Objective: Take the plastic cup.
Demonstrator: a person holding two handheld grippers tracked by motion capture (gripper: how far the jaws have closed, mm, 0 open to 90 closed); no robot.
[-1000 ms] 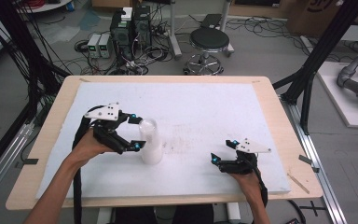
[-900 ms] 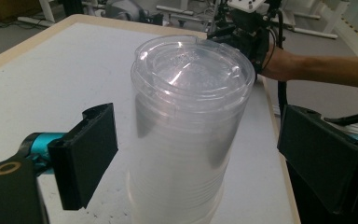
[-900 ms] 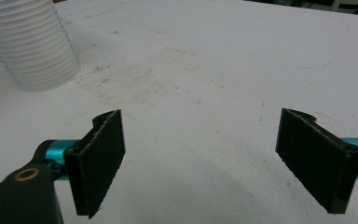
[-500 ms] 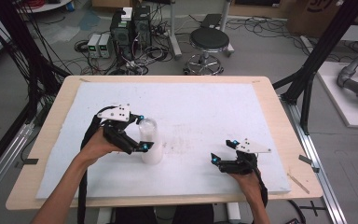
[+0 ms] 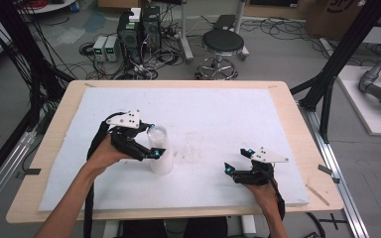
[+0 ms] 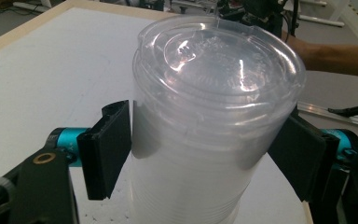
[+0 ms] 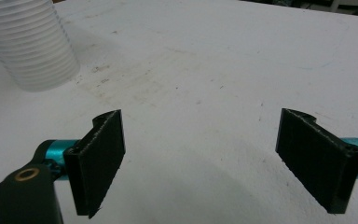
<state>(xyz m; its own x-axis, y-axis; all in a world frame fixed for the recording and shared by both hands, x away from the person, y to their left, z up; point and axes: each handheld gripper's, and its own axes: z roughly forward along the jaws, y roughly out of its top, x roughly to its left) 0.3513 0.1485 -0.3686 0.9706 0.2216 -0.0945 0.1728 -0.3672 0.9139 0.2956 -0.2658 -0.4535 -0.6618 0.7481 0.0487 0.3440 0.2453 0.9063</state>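
This is a robotics or recording lab. The landmark is the light wooden table topped with a white foam sheet. Behind it on the grey concrete floor stand two black computer towers, small grey power boxes and loose tangles of black cable, beside a black round stool. Black metal frame struts rise at the table's sides.
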